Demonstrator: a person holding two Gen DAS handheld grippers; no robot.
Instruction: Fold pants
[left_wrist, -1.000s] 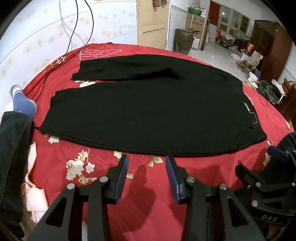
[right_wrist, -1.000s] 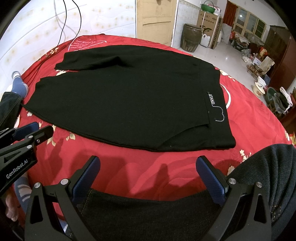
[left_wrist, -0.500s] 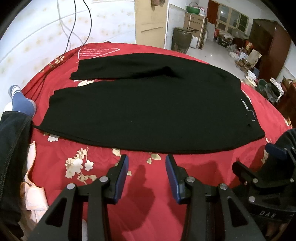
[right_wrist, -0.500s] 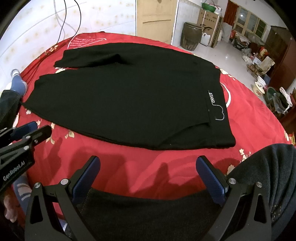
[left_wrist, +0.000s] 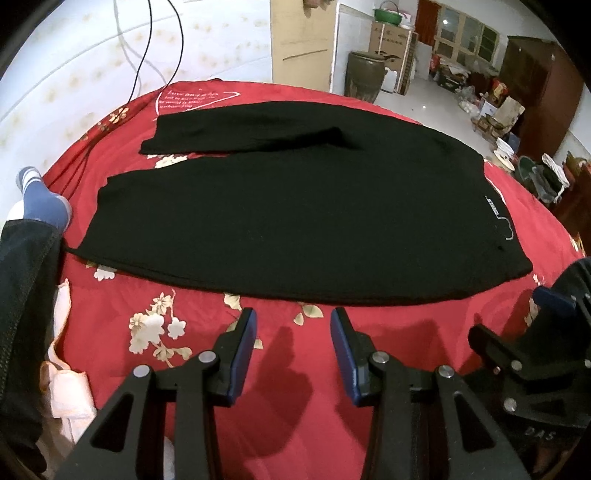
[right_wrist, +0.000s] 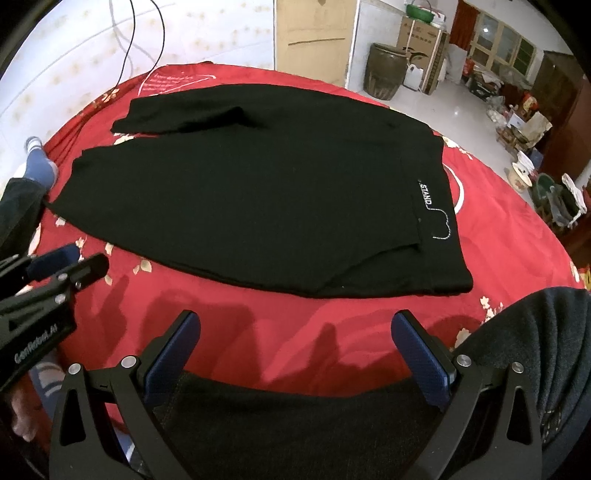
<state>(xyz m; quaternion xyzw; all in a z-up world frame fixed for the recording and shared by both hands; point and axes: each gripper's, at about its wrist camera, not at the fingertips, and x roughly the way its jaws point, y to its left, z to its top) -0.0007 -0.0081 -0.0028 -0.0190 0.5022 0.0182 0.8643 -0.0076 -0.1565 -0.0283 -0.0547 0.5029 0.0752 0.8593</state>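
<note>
Left gripper (left_wrist: 293, 332): bottom centre of the left view, fingers (left_wrist: 242, 354) parted by a modest gap with nothing between them, over bare red cover.
Right gripper (right_wrist: 295, 345): bottom centre of the right view, fingers (right_wrist: 421, 360) spread wide and empty; a dark-trousered knee (right_wrist: 295, 424) shows between them.
Each in the other's view: the right gripper sits at the lower right edge of the left view; the left gripper sits at the left edge of the right view.
Bed (left_wrist: 295, 387): red cover with pale flower print; a strip of it separates both sets of fingers from the cloth.
Pants (left_wrist: 288, 221): black, spread flat across the middle of both views, just beyond the fingers and not touched by them; waistband with white "STAND" tag (right_wrist: 425, 194) to the right, legs running left, the far leg lying apart from the near one at the upper left.
Sock (left_wrist: 40, 201): blue, at the left edge of the frame, near the leg ends.
Jar (right_wrist: 384, 72): dark, on the floor past the bed, upper right.
</note>
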